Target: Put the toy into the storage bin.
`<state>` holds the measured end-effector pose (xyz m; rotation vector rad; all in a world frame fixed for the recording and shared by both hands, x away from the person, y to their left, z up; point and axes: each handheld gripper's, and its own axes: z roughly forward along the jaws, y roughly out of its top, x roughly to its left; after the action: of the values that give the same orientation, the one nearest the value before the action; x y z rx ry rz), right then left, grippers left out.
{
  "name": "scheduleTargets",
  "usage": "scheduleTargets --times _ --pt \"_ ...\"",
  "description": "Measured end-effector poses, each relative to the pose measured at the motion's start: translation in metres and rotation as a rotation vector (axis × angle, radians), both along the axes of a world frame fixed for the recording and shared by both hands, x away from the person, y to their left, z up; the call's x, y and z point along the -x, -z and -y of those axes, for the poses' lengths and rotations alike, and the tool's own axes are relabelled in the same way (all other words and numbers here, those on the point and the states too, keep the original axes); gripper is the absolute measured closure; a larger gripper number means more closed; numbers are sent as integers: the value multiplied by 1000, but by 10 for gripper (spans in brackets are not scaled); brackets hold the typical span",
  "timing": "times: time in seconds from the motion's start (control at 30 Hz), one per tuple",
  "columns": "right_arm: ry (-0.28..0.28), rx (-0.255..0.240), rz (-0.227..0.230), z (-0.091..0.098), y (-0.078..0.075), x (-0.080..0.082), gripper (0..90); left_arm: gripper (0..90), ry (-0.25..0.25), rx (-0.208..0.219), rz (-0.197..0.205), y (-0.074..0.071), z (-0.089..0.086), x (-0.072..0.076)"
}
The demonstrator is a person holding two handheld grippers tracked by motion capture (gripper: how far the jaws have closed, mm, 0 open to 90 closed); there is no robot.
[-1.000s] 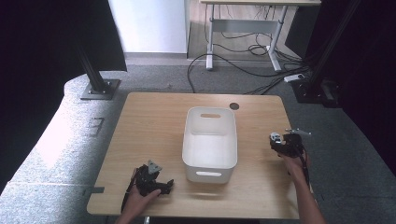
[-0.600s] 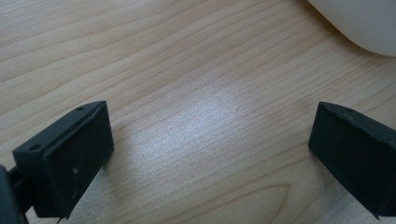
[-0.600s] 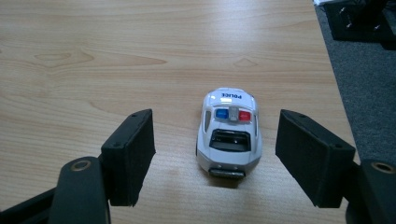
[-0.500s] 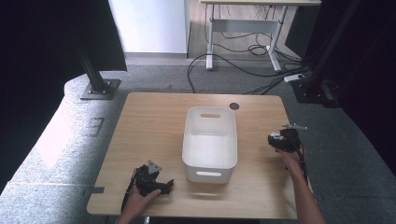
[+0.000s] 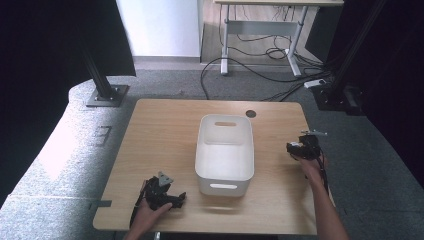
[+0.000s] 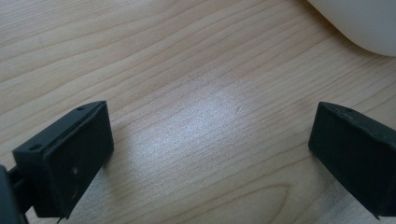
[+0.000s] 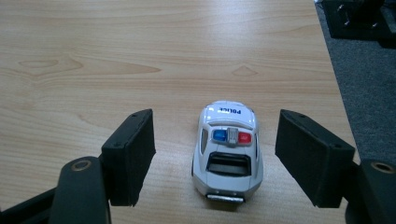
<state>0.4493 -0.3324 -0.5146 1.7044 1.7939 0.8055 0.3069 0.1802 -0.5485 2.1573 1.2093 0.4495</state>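
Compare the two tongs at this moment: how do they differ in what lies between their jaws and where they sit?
The right tongs straddle a white police toy car without touching it; the left tongs have only bare table between their jaws. In the high view the right tongs sit beside the white bin, the left tongs near its front corner. Both are open.

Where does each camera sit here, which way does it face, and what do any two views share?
High view: above the person's side, looking forward and down on the wooden table, white plastic bin, both forearms.
Left gripper view: on the left gripper, facing bare tabletop; jaws apart.
Right gripper view: on the right gripper, facing the white toy police car between open jaws.
Shared: the bin's corner shows in the high and left gripper views.
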Motion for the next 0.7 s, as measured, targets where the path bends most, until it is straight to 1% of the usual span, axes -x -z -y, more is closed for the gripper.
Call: scheduleTargets --times 0.17,0.47,0.7 --pt "5 3 -5 -1 1 -4 283 0 0 0 0 0 0 0" --pt "13 2 -26 -2 10 -10 283 0 0 0 0 0 0 0" --pt "32 -6 -39 4 14 -11 288 0 0 0 0 0 0 0"
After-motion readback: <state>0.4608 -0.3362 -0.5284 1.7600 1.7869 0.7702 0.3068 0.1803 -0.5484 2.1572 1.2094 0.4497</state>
